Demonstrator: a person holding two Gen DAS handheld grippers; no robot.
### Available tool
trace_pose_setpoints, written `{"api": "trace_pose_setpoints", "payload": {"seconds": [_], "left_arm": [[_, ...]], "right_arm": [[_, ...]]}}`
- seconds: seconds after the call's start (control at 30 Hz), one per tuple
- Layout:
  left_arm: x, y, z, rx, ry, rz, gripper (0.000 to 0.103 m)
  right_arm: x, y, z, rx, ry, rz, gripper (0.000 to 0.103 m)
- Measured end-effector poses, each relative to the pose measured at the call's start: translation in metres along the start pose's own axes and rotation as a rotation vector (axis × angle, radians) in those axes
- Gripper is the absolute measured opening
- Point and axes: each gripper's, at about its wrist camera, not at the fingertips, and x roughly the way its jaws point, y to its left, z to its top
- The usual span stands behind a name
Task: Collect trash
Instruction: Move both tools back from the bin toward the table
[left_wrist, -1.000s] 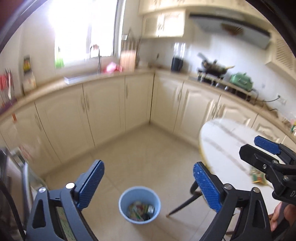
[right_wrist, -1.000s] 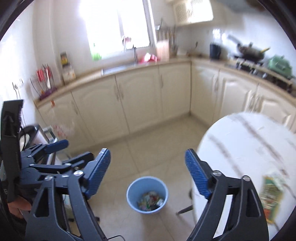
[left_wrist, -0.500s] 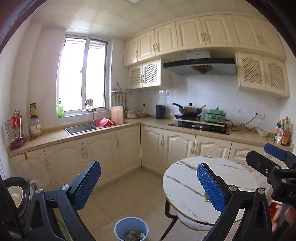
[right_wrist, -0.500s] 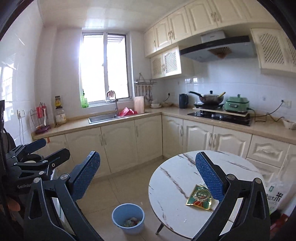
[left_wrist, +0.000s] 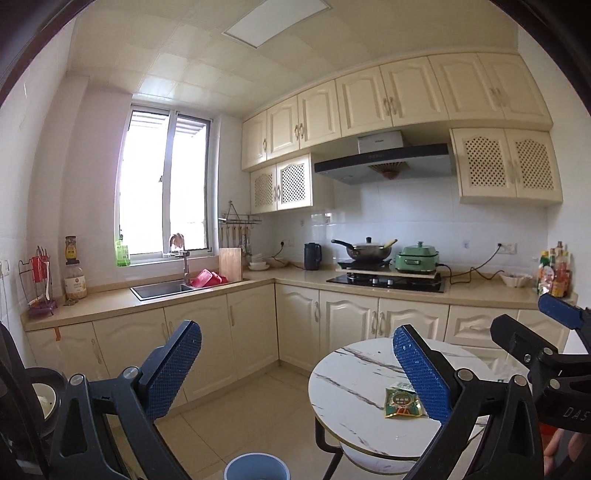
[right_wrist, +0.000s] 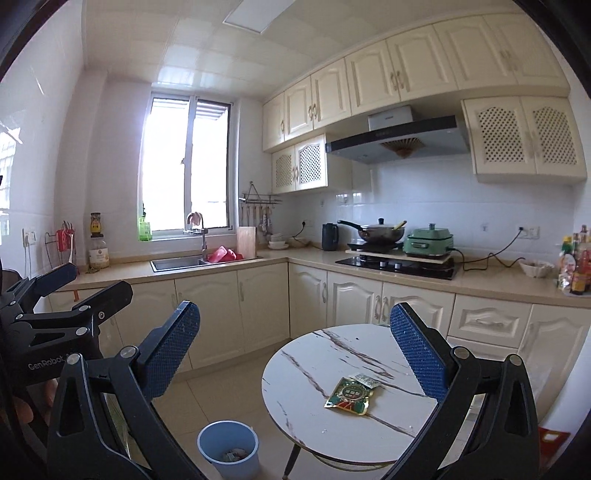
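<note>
Bright daylit kitchen, sharp throughout.
Blown-out glare at the window (left_wrist: 164, 184) (left side), fisheye bending and dark vignette at edges.

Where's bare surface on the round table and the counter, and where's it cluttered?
Round marble table is bare except the green snack packet right of centre. Counter is free between dish stack and hob. Crowded: sink side, and the far-right bottles.

Open floor (right_wrist: 229, 384) between cabinets (right_wrist: 207, 314) and table (right_wrist: 306, 373)
</note>
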Motion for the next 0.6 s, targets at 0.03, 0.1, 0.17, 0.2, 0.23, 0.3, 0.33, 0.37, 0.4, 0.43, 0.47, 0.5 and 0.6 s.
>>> {"api": "trace_pose_setpoints", "payload": {"seconds": [0.03,0.1,0.17,0.2,0.23,0.3,0.33,0.37,0.4,0.43,0.47,0.5,0.6], "left_arm": [[0.0,0.0,-0.001,0.002,0.002,0.0,0.102],[0.0,0.0,-0.003,0.006,0.005,-0.002,0.102],[0.011,0.001,0.004,0.006,0.015,-0.003,0.102],[0.014,0.001,0.005,0.008,0.018,-0.003,0.102],[0.016,0.001,0.007,0.01,0.021,-0.001,0.102],[0.022,0.001,0.011,0.012,0.028,-0.002,0.102],[0.032,0.002,0.022,0.012,0.03,-0.005,0.102],[0.032,0.002,0.021,0.013,0.034,-0.006,0.102],[0.038,0.003,0.026,0.014,0.036,-0.007,0.102],[0.043,0.002,0.032,0.016,0.035,-0.01,0.102],[0.046,0.002,0.035,0.02,0.038,-0.013,0.102],[0.049,0.002,0.038,0.023,0.039,-0.014,0.102],[0.061,0.001,0.045,0.024,0.051,-0.018,0.102]], "right_arm": [[0.001,0.0,0.0,0.0,0.001,-0.007,0.103],[0.002,-0.004,-0.001,0.004,0.003,-0.01,0.103],[0.004,-0.006,-0.003,0.008,0.006,-0.011,0.103],[0.004,-0.007,-0.003,0.009,0.007,-0.014,0.103],[0.005,-0.008,-0.004,0.01,0.008,-0.017,0.103],[0.006,-0.011,-0.006,0.013,0.011,-0.021,0.103],[0.007,-0.012,-0.007,0.016,0.013,-0.022,0.103],[0.007,-0.013,-0.008,0.018,0.014,-0.025,0.103],[0.008,-0.014,-0.009,0.02,0.017,-0.029,0.103],[0.009,-0.015,-0.009,0.021,0.019,-0.032,0.103],[0.009,-0.015,-0.01,0.024,0.019,-0.034,0.103],[0.009,-0.016,-0.011,0.026,0.02,-0.037,0.103],[0.012,-0.022,-0.014,0.031,0.027,-0.044,0.103]]}}
